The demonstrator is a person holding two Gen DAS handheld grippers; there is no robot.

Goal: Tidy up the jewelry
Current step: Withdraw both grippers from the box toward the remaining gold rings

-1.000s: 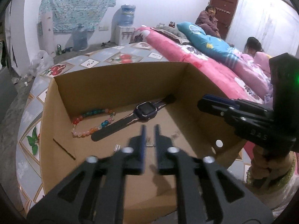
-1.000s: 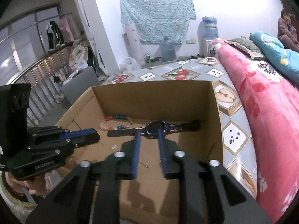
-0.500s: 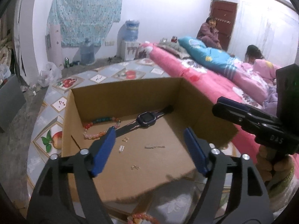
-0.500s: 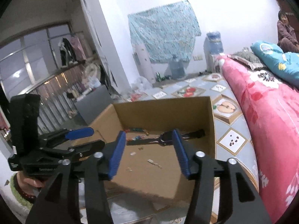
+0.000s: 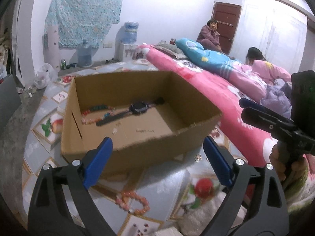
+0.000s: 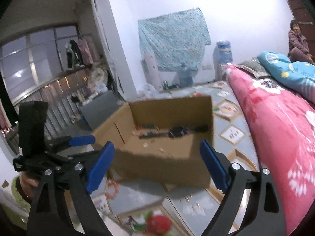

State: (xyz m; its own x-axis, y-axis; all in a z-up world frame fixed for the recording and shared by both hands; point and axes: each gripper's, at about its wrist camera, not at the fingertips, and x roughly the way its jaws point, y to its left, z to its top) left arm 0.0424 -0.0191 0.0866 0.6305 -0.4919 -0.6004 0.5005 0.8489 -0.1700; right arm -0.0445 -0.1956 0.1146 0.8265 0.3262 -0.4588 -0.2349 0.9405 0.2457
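Nearest the lens, the left gripper and the right gripper hang over a patterned floor mat, jaws spreading wide and still opening, nothing between the blue pads. Just below the left gripper an orange bead bracelet lies on the mat, outside the box. Beyond stands an open cardboard box; on its floor a dark smartwatch lies stretched out beside a multicoloured bead bracelet, with a few tiny pieces too small to identify. A pink quilt runs alongside; two people sit farther back.
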